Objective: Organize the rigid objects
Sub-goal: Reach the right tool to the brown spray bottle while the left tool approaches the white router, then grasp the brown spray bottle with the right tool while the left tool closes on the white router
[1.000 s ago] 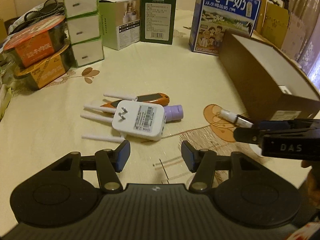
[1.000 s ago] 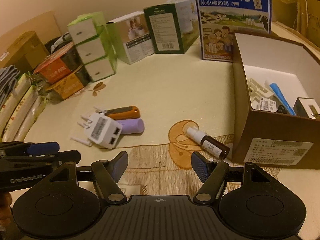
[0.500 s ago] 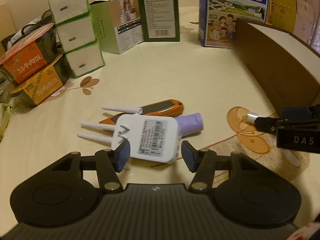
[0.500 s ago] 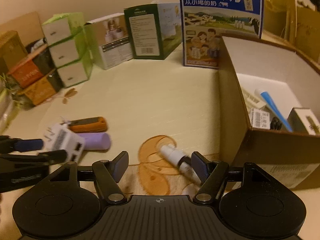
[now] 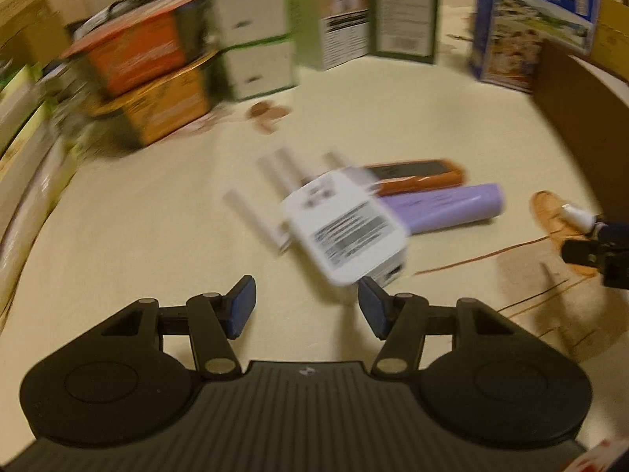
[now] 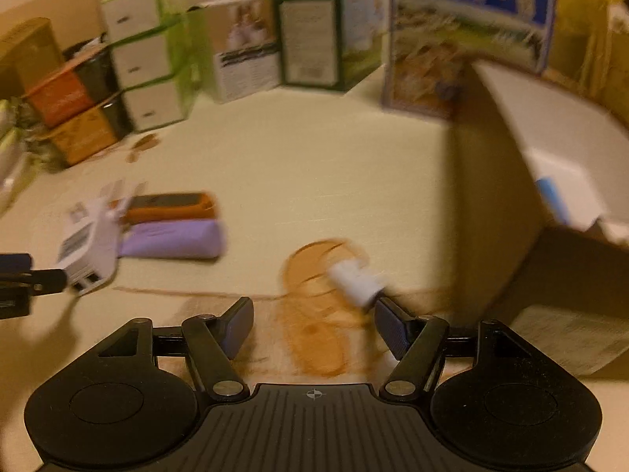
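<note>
White plastic plug adapter [image 5: 346, 228] on the tabletop [image 5: 157, 212], just ahead of the empty, opening left claw [image 5: 306, 306], looks light, stiff, slippery; grip its flat sides, not its thin white sticks [image 5: 251, 208]

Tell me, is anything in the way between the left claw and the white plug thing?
Nothing visible is. The left claw is opening right in front of the white adapter, with only bare tablecloth between. The purple tube and orange device lie behind it.

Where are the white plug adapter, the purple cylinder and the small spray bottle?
white plug adapter [image 5: 346, 228], left wrist view, labelled face.
purple cylinder [image 5: 444, 206], left wrist view, mid-body.
small spray bottle [image 6: 354, 281], right wrist view, white cap.
</note>
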### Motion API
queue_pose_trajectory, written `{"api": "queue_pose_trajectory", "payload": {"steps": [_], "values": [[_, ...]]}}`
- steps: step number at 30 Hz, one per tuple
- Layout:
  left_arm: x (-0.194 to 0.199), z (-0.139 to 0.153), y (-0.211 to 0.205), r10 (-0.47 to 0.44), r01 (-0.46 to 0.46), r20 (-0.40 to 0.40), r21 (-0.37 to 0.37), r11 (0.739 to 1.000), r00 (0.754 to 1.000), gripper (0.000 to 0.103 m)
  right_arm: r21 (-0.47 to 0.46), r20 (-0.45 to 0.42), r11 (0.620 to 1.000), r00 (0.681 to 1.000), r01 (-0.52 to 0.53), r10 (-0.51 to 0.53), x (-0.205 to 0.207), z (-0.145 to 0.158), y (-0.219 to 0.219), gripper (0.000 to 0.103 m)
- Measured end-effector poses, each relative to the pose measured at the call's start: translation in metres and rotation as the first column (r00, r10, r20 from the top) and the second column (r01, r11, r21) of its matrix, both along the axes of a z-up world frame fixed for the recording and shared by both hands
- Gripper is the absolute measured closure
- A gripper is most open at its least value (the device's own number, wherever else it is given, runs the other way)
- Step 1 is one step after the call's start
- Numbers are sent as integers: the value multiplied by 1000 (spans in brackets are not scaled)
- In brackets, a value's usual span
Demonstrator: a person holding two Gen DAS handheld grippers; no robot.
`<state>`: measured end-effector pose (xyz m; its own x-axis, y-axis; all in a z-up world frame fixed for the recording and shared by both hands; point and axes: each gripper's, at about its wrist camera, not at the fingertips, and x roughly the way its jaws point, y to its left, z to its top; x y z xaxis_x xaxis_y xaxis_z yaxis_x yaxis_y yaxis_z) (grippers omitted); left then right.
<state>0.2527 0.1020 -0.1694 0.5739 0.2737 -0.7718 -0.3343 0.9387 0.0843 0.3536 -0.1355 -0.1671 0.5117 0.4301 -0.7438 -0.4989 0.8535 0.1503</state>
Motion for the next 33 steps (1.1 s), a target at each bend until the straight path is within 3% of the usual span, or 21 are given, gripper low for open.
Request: {"api": "queue_pose_trajectory", "payload": {"steps": [2, 6, 10, 12, 16, 20, 23, 30, 32, 33], "values": [[-7, 0, 10, 31, -31, -9, -28, 999, 999, 51, -6, 21, 1000, 1000, 0, 0, -4, 2, 3, 40], [-10, 9, 11, 10, -6, 29, -133, 991, 1000, 50, -55, 122, 998, 992, 18, -11, -6, 10, 4, 40], [2, 17, -1, -8, 23, 78, -184, 983, 997, 42, -131, 185, 988, 981, 83, -58, -2, 4, 0, 40], [10, 18, -8, -19, 33, 82, -169, 985, 996, 42, -154, 174, 979, 979, 134, -106, -1, -4, -5, 40], [16, 18, -10, -20, 32, 80, -154, 987, 997, 42, -175, 150, 975, 982, 136, -110, -3, -20, -6, 40], [18, 17, -7, -11, 23, 79, -149, 989, 997, 41, -34, 58, 992, 991, 123, -121, 0, -17, -17, 43], [21, 13, -5, 2, 9, 68, -149, 989, 998, 41, -34, 61, 995, 994, 89, -86, -2, -13, -9, 43], [34, 8, -1, 37, -28, 55, -161, 987, 998, 40, 19, -14, 987, 988, 157, -157, 17, -17, -7, 44], [38, 5, 1, 49, -41, 49, -160, 986, 998, 41, 9, -14, 987, 987, 160, -160, 20, -16, -4, 52], [40, 4, 2, 52, -44, 45, -155, 987, 998, 42, -5, -10, 987, 987, 160, -160, 21, -16, -2, 62]]}}
